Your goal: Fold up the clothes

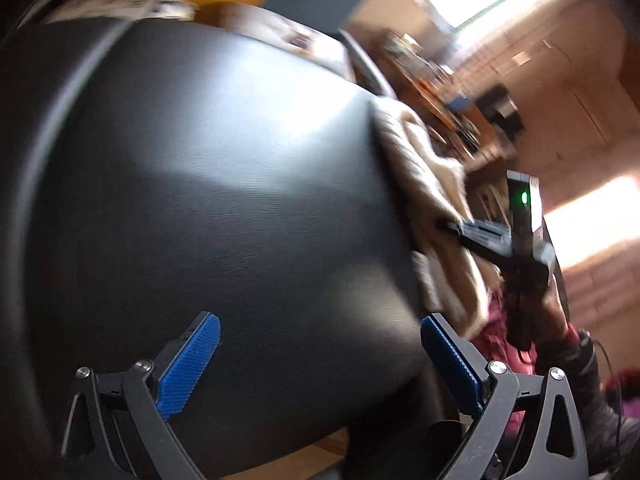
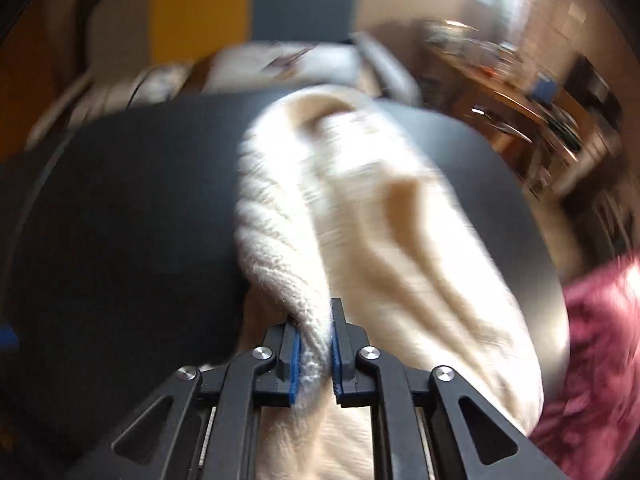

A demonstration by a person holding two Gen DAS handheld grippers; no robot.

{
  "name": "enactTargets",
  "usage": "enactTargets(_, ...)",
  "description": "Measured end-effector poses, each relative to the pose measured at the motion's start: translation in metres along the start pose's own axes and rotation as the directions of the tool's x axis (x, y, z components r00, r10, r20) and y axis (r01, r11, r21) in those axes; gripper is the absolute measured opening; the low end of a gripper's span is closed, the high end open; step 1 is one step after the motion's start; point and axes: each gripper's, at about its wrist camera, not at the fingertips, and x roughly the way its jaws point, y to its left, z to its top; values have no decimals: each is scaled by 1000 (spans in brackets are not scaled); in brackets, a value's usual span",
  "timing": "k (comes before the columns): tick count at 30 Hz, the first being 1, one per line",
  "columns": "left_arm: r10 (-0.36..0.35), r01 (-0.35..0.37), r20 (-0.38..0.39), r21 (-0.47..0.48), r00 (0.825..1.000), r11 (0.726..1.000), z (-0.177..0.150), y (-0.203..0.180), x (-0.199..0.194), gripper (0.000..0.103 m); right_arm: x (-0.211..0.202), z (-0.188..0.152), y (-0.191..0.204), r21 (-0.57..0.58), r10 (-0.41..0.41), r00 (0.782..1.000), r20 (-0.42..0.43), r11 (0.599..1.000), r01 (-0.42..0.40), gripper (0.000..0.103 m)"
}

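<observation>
A cream knitted garment [image 2: 360, 216] lies in a heap across the black tabletop [image 2: 120, 220], with its near edge hanging toward me. My right gripper [image 2: 314, 328] is shut on that ribbed edge, which is pinched between the blue pads. In the left wrist view the same cream garment [image 1: 424, 184] sits at the table's right side, with the right gripper [image 1: 448, 226] biting into it. My left gripper [image 1: 320, 344] hovers open over the bare black tabletop [image 1: 220, 200], to the left of the garment, holding nothing.
A dark pink cloth [image 2: 600, 344] lies off the table's right edge. A cluttered wooden shelf [image 2: 520, 100] stands at the back right. A person's sleeved arm [image 1: 576, 360] holds the right gripper. White items [image 2: 280, 64] lie beyond the table's far edge.
</observation>
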Motion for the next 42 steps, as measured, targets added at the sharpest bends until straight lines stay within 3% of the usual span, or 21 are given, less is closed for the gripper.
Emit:
enactTargets(4, -65, 70, -80, 64, 995, 995, 25, -45, 43, 101, 5, -8, -56, 131, -67, 998, -10, 989, 67, 11)
enactTargets(7, -127, 134, -150, 32, 980, 991, 38, -70, 76, 101, 7, -20, -94, 272, -10, 1000, -15, 962, 14, 11)
enactTargets(8, -157, 160, -163, 5, 974, 987, 43, -74, 84, 101, 8, -32, -107, 349, 56, 998, -2, 936, -52, 11)
enactTargets(10, -222, 215, -175, -60, 959, 975, 52, -79, 98, 101, 15, -54, -131, 495, 184, 982, 41, 850, -180, 11)
enactTargets(12, -280, 260, -177, -128, 944, 957, 65, -83, 111, 100, 23, -79, -151, 622, 325, 939, 114, 714, -323, 11)
enactTargets(14, -326, 295, -171, -180, 930, 938, 78, -88, 125, 99, 29, -92, -160, 685, 410, 896, 170, 604, -407, 11)
enactTargets(15, -325, 293, -166, -190, 931, 937, 84, -91, 131, 99, 28, -96, -160, 697, 443, 874, 200, 562, -444, 11)
enactTargets(17, -334, 297, -170, -210, 927, 932, 90, -96, 144, 97, 24, -93, -163, 697, 475, 847, 239, 523, -490, 11)
enactTargets(20, -363, 309, -193, -260, 912, 915, 93, -104, 170, 95, 29, -92, -171, 709, 478, 849, 227, 517, -480, 11)
enactTargets(27, -438, 341, -236, -359, 867, 869, 81, -136, 221, 80, 56, -103, -185, 727, 552, 794, 255, 433, -534, 12)
enactTargets(30, -436, 325, -258, -380, 862, 866, 78, -143, 237, 66, 63, -100, -188, 725, 573, 771, 278, 402, -560, 13)
enactTargets(33, -425, 295, -265, -416, 866, 860, 72, -137, 247, 59, 67, -97, -188, 718, 583, 763, 279, 400, -569, 13)
enactTargets(38, -420, 252, -249, -506, 873, 825, 62, -108, 251, 59, 67, -96, -188, 714, 591, 756, 281, 397, -576, 15)
enactTargets(40, -408, 244, -238, -509, 882, 826, 63, -103, 249, 47, 63, -92, -185, 699, 583, 768, 266, 431, -570, 18)
enactTargets(41, -402, 244, -232, -506, 886, 828, 65, -101, 247, 29, 59, -90, -183, 690, 573, 780, 251, 460, -559, 19)
enactTargets(42, -392, 239, -229, -497, 891, 834, 67, -100, 245, 18, 55, -87, -181, 679, 556, 796, 239, 491, -546, 19)
